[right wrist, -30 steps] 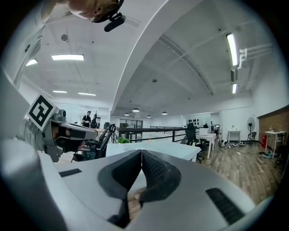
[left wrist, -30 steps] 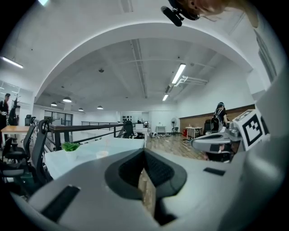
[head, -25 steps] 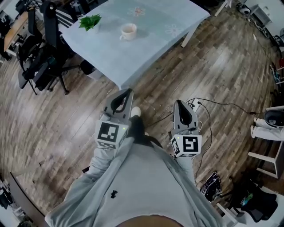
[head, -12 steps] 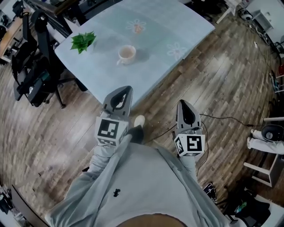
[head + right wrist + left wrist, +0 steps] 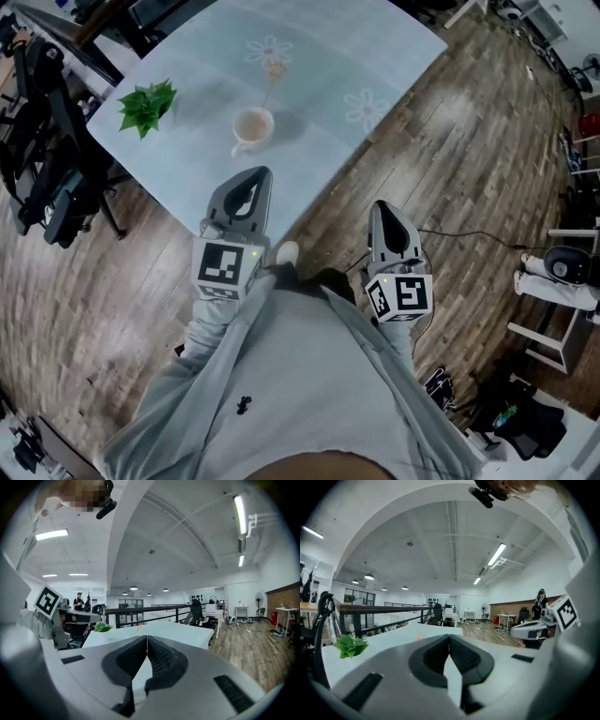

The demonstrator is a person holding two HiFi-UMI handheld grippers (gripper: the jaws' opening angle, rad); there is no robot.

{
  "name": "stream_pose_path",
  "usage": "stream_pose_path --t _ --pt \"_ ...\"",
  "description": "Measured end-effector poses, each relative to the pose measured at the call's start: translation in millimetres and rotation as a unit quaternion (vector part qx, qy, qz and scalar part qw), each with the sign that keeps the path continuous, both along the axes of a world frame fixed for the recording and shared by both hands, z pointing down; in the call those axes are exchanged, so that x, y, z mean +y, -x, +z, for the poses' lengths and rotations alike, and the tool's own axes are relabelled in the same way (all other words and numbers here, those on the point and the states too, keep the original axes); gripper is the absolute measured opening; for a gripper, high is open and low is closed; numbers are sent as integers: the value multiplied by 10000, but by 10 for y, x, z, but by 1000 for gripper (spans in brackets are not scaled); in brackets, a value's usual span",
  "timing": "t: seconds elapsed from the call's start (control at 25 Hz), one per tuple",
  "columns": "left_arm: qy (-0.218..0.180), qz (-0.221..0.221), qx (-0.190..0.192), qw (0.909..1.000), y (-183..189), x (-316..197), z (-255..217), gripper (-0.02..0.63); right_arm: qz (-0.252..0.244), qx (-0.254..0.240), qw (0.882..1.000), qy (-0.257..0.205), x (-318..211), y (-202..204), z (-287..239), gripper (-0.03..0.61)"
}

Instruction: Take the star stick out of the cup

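A white cup (image 5: 251, 127) stands on the pale blue table (image 5: 328, 56). A thin stick leans out of it to the upper right and ends in an orange star (image 5: 275, 67). That star (image 5: 421, 636) shows small just past the jaws in the left gripper view, and the star (image 5: 138, 629) also shows in the right gripper view. My left gripper (image 5: 261, 172) hangs at the table's near edge, a little short of the cup, shut and empty. My right gripper (image 5: 379, 206) hangs over the wooden floor to the right of the table, shut and empty.
A small green plant (image 5: 145, 105) sits on the table left of the cup. Black office chairs (image 5: 42, 178) crowd the left side. A cable (image 5: 469, 246) runs across the floor at the right, near a white stool (image 5: 553, 314). The person's shoe (image 5: 288, 253) is by the table corner.
The person has stepped toward the table, so the cup and plant lie nearer both grippers. Both grippers stay shut and empty.
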State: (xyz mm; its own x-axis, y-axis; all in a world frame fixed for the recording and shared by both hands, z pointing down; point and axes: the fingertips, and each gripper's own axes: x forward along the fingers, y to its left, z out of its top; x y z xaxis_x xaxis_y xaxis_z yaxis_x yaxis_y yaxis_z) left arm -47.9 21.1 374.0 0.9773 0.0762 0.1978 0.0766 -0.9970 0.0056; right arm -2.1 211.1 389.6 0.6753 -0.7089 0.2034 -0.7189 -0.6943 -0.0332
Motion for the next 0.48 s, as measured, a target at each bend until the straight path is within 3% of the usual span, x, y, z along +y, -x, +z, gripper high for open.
stream_pose_path --t 0.28,0.48 --pt "68 -215 -82 9997 -153 -199 140 20 -254 -89 9996 105 -266 -255 83 17" --pt "-14 -731 -134 9972 -324 -517 224 20 -838 -95 9963 143 -677 -655 183 17"
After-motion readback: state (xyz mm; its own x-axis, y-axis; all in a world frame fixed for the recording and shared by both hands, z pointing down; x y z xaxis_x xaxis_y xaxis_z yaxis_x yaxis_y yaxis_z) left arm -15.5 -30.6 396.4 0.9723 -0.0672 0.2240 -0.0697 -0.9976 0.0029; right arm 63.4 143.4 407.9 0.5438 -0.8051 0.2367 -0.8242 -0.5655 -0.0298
